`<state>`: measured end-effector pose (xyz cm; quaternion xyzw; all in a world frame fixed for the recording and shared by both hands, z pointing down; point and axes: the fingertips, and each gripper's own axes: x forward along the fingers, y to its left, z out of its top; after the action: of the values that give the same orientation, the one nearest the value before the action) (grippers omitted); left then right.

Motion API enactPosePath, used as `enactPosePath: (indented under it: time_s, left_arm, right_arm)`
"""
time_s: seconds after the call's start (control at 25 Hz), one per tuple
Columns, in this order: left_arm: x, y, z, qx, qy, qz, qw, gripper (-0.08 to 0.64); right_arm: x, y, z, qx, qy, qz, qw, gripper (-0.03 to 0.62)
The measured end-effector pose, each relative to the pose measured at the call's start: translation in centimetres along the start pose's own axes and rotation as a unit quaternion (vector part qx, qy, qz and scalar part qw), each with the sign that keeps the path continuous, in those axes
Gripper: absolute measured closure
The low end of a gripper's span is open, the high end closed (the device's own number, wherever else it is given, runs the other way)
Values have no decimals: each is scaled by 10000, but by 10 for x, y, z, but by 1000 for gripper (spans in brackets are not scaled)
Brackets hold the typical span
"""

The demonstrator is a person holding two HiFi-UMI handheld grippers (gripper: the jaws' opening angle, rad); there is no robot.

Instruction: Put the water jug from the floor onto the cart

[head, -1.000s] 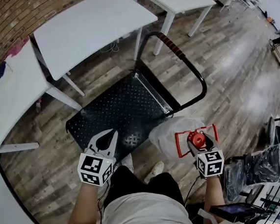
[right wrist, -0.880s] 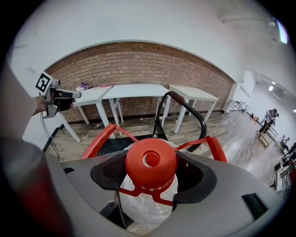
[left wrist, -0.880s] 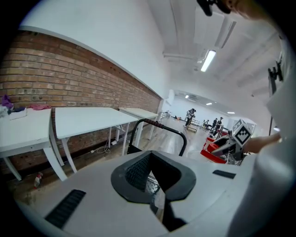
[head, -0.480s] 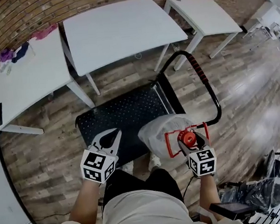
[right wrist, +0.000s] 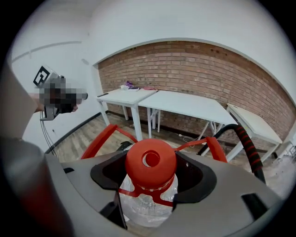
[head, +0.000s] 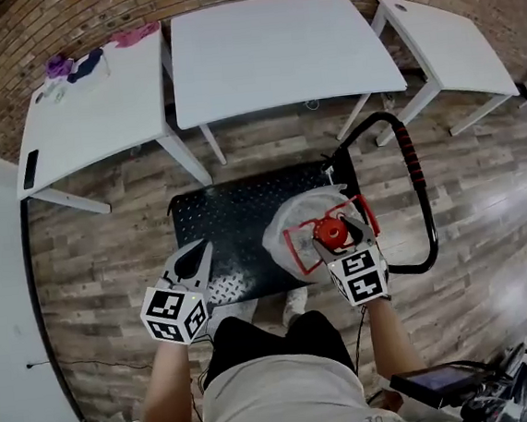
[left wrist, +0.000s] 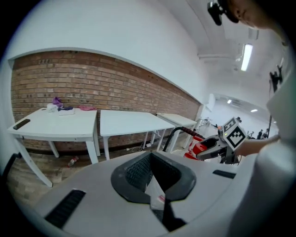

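Clear, crinkled plastic forms the rounded water jug (head: 289, 231), topped by a smooth red cap (right wrist: 150, 162) and a thin red carry frame (right wrist: 99, 139). The right gripper (head: 334, 240) clamps its neck just under the cap, over the studded black deck of the cart (head: 223, 223). The left gripper (head: 195, 257) is closed on nothing. The jug's base is hidden, so I cannot tell whether it touches the deck.

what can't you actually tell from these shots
- Whether the water jug rests on the cart or hangs above it: in the head view its own body hides its base, and in the right gripper view the right gripper covers it.
- The cart's underside: head view, hidden beneath the deck.
- What the small items on the left table are: head view, too small.
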<state>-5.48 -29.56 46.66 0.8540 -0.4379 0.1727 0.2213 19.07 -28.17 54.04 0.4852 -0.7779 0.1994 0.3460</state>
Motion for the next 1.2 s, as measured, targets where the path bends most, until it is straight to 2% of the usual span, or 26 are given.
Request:
enactPosePath:
  time_s: [0.16,0.32,0.44,0.64,1.2]
  left_arm:
    - [1,-3,-4,-162,-112,457,9988,560]
    - [2,-5,-9,-73,-74,622,9980,560]
    - [-2,-2,-15,-187,-80,691,9974,560]
    - [-12,6,-28,-295,14,817,9962,560]
    - [-28,24,-57,-547,182,1177,9914,560]
  right_arm:
    - [31,-24,16,-298,1,265,9992,279]
    - [65,-44,28,-425,54,293,9987,279]
    - [89,-57,34,-458,112,255,9986,279]
    - [132,-80,41,-352,223,165,9990,279]
    - [233,-118,24,-116,621,-60,9980,279]
